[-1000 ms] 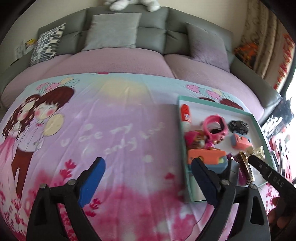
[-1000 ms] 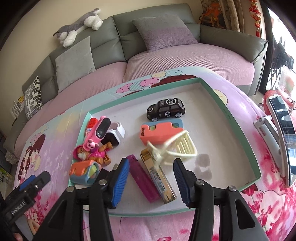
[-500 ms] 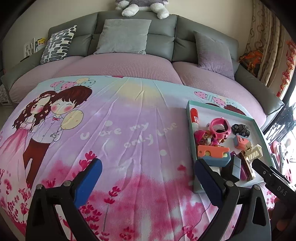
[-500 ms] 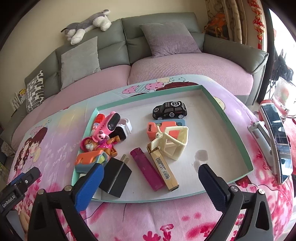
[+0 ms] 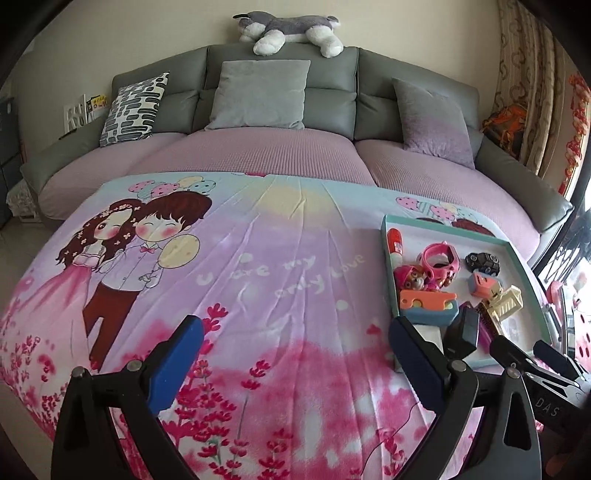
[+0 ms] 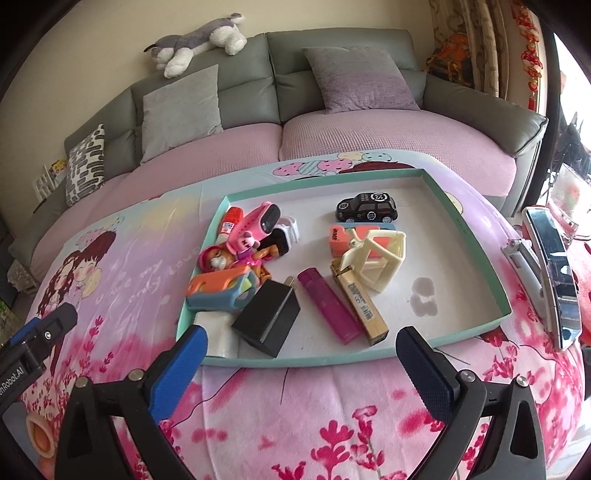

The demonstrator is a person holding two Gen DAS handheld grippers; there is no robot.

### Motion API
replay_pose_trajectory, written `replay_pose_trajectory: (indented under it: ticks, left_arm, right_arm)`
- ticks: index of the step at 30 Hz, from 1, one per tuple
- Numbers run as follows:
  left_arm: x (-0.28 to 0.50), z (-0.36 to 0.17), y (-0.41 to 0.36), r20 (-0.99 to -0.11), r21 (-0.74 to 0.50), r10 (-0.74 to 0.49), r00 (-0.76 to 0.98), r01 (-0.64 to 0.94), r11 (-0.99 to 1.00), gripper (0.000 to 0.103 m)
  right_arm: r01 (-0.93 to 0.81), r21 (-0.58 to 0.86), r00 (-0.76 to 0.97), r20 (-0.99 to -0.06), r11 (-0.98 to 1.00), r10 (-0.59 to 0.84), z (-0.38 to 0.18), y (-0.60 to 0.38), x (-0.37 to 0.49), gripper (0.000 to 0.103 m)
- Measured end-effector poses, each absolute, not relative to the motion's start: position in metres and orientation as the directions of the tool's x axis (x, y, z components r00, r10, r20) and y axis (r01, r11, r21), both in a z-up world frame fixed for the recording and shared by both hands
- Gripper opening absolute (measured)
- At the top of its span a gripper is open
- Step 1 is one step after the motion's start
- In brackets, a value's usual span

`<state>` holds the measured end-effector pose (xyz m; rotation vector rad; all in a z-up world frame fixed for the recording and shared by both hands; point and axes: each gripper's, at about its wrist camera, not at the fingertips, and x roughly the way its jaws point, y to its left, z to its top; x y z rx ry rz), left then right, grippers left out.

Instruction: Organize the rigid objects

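Observation:
A teal-rimmed tray on the pink tablecloth holds several small objects: a black toy car, a cream plastic clip, a magenta lighter, a gold lighter, a black charger block, a pink watch and a toy pup. My right gripper is open and empty, just in front of the tray's near rim. My left gripper is open and empty over the bare cloth, left of the tray.
A grey sofa with cushions and a plush dog stands behind the table. A silver stapler-like object lies right of the tray. The printed cloth covers the table's left half.
My right gripper opened, let go of the cream clip into the tray, and pulled back. My left gripper also drew back and up from the tray.

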<state>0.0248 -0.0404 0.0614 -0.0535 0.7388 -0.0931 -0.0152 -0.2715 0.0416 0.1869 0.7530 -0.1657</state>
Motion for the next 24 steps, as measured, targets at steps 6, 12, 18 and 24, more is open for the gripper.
replay_pose_trajectory:
  ticks: [6,12,18,24]
  left_arm:
    - [0.019,0.057,-0.042,-0.694,-0.041,-0.074,0.716,0.062,0.997,0.100]
    - [0.018,0.047,-0.040,-0.729,-0.026,-0.058,0.682,0.058,0.998,0.100]
    - [0.017,0.040,-0.039,-0.744,-0.004,-0.035,0.667,0.048,0.999,0.100]
    - [0.018,0.035,-0.040,-0.750,0.006,-0.029,0.660,0.051,0.999,0.100]
  right_arm:
    - [0.208,0.091,0.710,-0.699,0.974,-0.086,0.040,-0.262,-0.019,0.103]
    - [0.200,0.084,0.699,-0.710,0.976,-0.082,0.036,-0.257,-0.021,0.103]
    - [0.197,0.078,0.695,-0.714,0.977,-0.083,0.032,-0.255,-0.021,0.103]
    - [0.198,0.077,0.688,-0.721,0.977,-0.083,0.027,-0.255,-0.021,0.103]
